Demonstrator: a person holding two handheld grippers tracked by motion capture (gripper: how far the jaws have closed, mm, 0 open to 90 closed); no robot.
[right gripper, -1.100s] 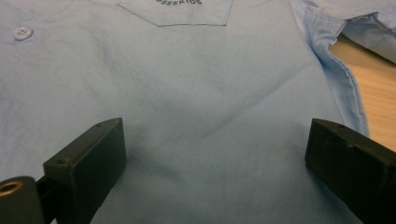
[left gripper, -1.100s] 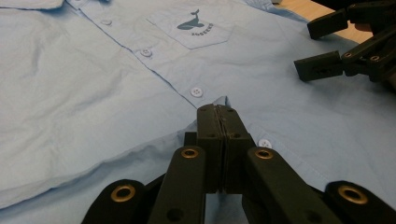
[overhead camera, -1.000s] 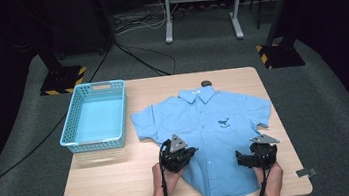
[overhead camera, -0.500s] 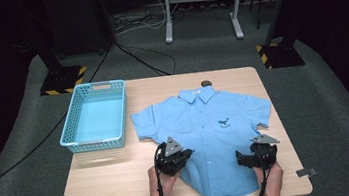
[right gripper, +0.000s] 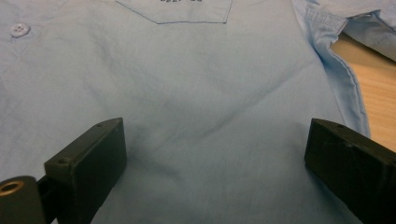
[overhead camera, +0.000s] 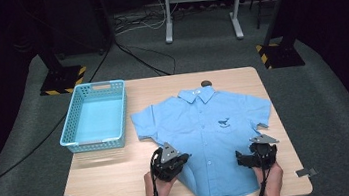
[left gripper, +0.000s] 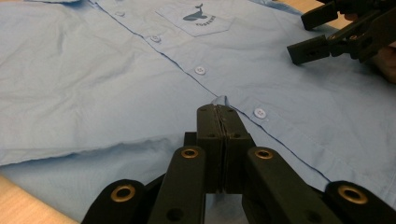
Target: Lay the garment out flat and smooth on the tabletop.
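The light blue short-sleeved shirt point(overhead camera: 208, 139) lies flat, unfolded; left tool point(left gripper: 218, 114) pinches its hem, right tool point(right gripper: 215, 154) gapes above it.

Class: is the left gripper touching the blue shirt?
Touching. In the left gripper view, the left gripper has its jaws closed, pinching a small fold of the blue shirt.

Wooden table point(overhead camera: 108, 187): shirt point(overhead camera: 207, 134), basket point(overhead camera: 95, 117)

The shirt point(overhead camera: 217, 138) pocket's whale lettering point(left gripper: 200, 19) is too small to read; the right gripper view crops that pocket point(right gripper: 173, 11) at top.
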